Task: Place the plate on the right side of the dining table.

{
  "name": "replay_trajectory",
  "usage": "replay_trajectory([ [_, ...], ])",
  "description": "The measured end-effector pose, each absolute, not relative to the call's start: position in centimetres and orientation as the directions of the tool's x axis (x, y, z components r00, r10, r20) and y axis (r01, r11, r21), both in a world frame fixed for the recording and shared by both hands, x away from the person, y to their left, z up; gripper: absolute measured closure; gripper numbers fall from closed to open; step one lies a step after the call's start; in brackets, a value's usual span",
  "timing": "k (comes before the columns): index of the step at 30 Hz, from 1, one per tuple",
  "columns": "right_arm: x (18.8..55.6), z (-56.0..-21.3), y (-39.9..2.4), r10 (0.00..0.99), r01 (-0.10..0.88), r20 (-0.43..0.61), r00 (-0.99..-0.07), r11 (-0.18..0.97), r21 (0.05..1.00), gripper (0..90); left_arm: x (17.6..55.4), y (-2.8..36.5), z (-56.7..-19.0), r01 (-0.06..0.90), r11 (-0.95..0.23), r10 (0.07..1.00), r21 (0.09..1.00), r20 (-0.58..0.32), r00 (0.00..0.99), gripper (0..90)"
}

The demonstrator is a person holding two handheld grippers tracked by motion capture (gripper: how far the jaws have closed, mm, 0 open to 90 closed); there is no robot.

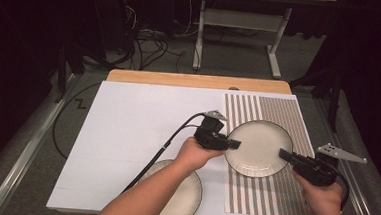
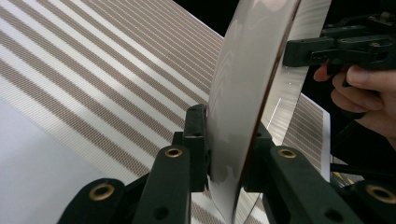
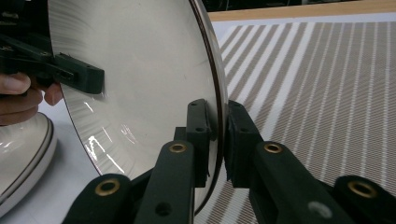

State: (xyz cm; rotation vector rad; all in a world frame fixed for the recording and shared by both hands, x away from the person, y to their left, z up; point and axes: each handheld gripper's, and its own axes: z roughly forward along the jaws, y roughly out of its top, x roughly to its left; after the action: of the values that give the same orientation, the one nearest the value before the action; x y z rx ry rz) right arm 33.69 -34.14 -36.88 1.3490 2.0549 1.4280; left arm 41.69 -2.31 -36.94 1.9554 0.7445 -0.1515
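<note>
You hold one plate (image 1: 258,148) between both grippers, over the striped mat (image 1: 278,118) on the right of the table (image 1: 127,133). Your left gripper (image 1: 234,143) pinches the plate's left rim, jaws clamped on either face of it. Your right gripper (image 1: 285,154) pinches the opposite rim the same way. A second plate (image 1: 183,199) lies on the white sheet near the table's front edge, under your left forearm.

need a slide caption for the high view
Both grippers clamp opposite rims of a plate above the striped mat.
</note>
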Motion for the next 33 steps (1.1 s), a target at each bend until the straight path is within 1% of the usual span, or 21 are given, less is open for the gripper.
replay_trajectory([
  [6, 34.2, -37.2, -35.9, 0.843, 0.54, 0.25, -0.476, 0.056, 0.84, 84.5, 43.0, -4.5, -37.6, 0.571, -0.325, 0.446, 0.754, -0.411, 0.795, 74.3],
  [15, 35.1, -38.2, -37.5, 0.865, 0.56, 0.257, -0.431, 0.034, 0.828, 84.3, 44.2, -6.7, -38.7, 0.592, -0.332, 0.467, 0.734, -0.418, 0.78, 72.4],
  [22, 35.5, -38.8, -38.0, 0.878, 0.566, 0.242, -0.414, 0.039, 0.824, 84.1, 44.9, -7.5, -39.6, 0.61, -0.329, 0.474, 0.72, -0.433, 0.767, 71.4],
  [33, 35.9, -39.2, -38.1, 0.881, 0.564, 0.228, -0.415, 0.052, 0.824, 84.2, 45.3, -7.8, -40.2, 0.621, -0.333, 0.49, 0.709, -0.433, 0.757, 70.3],
])
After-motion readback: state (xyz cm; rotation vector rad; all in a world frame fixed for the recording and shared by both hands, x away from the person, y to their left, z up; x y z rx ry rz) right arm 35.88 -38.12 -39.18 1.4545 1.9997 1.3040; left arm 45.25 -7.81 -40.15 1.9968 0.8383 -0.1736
